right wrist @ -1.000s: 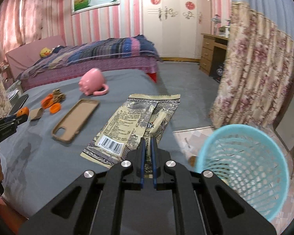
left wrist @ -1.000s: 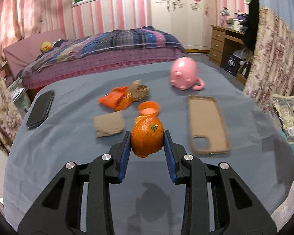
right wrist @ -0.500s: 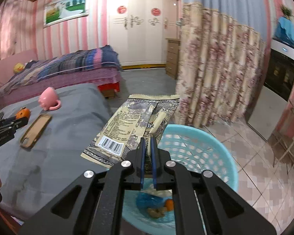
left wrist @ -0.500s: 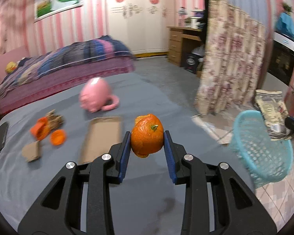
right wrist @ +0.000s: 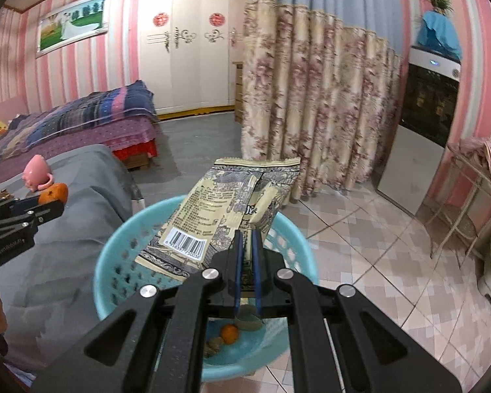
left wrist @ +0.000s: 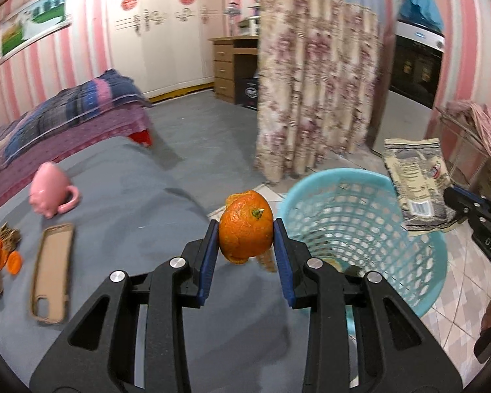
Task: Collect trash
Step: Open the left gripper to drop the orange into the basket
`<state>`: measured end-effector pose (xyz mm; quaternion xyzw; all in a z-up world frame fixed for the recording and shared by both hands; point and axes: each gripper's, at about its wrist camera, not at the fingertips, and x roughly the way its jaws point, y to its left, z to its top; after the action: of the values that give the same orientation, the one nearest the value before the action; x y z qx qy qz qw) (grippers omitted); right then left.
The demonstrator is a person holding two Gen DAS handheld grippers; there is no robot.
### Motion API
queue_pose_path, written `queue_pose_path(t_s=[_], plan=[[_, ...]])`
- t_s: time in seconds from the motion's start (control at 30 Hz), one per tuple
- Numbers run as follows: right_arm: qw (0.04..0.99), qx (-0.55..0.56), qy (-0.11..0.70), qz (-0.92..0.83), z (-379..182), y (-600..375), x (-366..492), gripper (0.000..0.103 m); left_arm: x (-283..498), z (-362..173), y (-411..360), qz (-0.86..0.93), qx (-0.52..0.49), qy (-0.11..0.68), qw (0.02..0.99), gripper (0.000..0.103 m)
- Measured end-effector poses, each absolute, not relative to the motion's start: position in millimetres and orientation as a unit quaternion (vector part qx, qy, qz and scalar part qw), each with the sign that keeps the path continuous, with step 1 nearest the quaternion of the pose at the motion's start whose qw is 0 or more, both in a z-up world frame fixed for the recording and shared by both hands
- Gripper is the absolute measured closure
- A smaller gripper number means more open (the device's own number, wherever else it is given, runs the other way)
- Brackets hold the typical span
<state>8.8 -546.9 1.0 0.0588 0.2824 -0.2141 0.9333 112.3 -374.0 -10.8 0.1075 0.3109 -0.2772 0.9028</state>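
The right gripper is pinching a snack wrapper, long axis pointing away, over the blue basket; the left gripper is clenching an orange peel, stem up.

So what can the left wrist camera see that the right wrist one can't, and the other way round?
Only the left wrist view shows the phone case and the small scraps on the grey cloth.

Only the right wrist view shows trash already at the bottom of the basket.

Both show the blue basket, the orange peel clamped in the left gripper, the snack wrapper pinched in the right gripper, and the pink mug.
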Motion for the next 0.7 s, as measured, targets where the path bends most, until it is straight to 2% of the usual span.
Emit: queue_pose_path(t_s=[0.33, 0.4, 0.47, 0.57, 0.7], plan=[[0.924, 0.080, 0.287, -0.240, -11, -573, -7, 0.097, 116, -23, -428, -0.325, 0.109, 0.337, 0.877, 0.069], [0.924, 0.080, 0.287, -0.241, -12, -575, -9, 0.097, 119, -22, -436, -0.330, 0.109, 0.339, 0.874, 0.054], [0.923, 0.078, 0.287, -0.242, -12, -576, -9, 0.097, 119, -19, -438, -0.327, 0.113, 0.332, 0.877, 0.033], [0.923, 0.076, 0.289, -0.240, -13, -577, -8, 0.097, 121, -12, -429, -0.314, 0.110, 0.317, 0.888, 0.022], [0.924, 0.072, 0.294, -0.235, -16, -571, -6, 0.097, 128, -9, -410, -0.291, 0.104, 0.314, 0.898, 0.018]])
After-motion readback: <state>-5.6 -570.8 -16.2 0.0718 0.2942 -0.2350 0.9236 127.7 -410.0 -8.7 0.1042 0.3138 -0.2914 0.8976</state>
